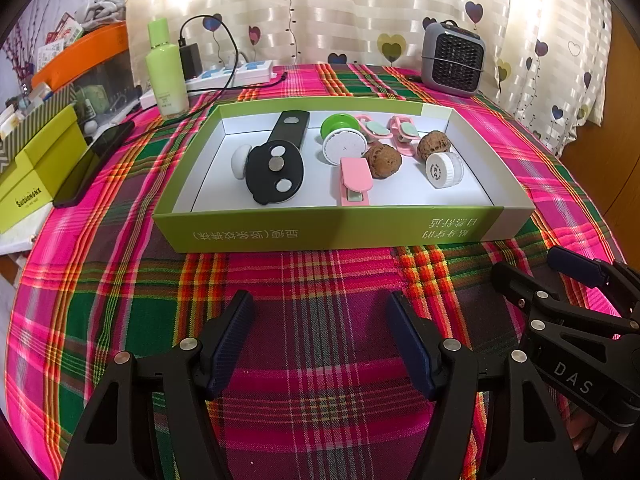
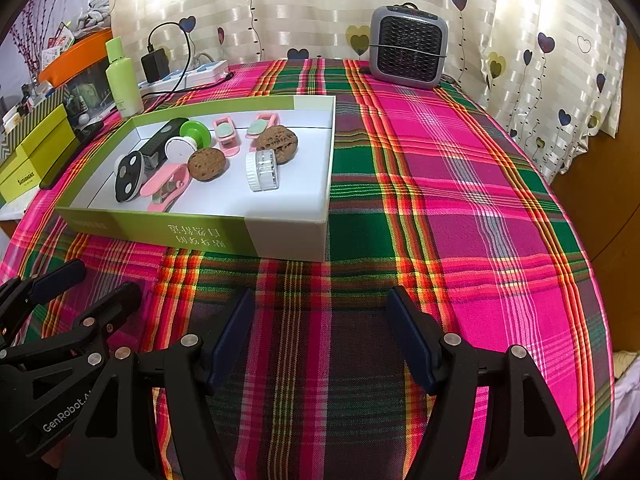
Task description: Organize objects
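Note:
A green and white shallow box [image 1: 320, 232] [image 2: 200, 232] lies on the plaid cloth. In it are a black device with round pads [image 1: 274, 176] [image 2: 129, 176], two walnuts [image 1: 383, 160] [image 2: 207, 164], pink clips [image 1: 354, 182] [image 2: 166, 186], a white ribbed cap [image 1: 443, 170] [image 2: 262, 170] and a green and white round piece [image 1: 340, 136] [image 2: 188, 138]. My left gripper [image 1: 320, 336] is open and empty, above the cloth in front of the box; it also shows in the right wrist view [image 2: 92, 280]. My right gripper [image 2: 320, 332] is open and empty, right of the left one; it also shows in the left wrist view [image 1: 532, 260].
A grey heater [image 1: 452, 60] [image 2: 408, 46] stands at the table's back. A green bottle [image 1: 166, 72] [image 2: 122, 80], a power strip with charger [image 1: 232, 74] [image 2: 180, 72], a black phone [image 1: 94, 160] and yellow-green boxes [image 1: 36, 172] sit at the left. A curtain hangs behind.

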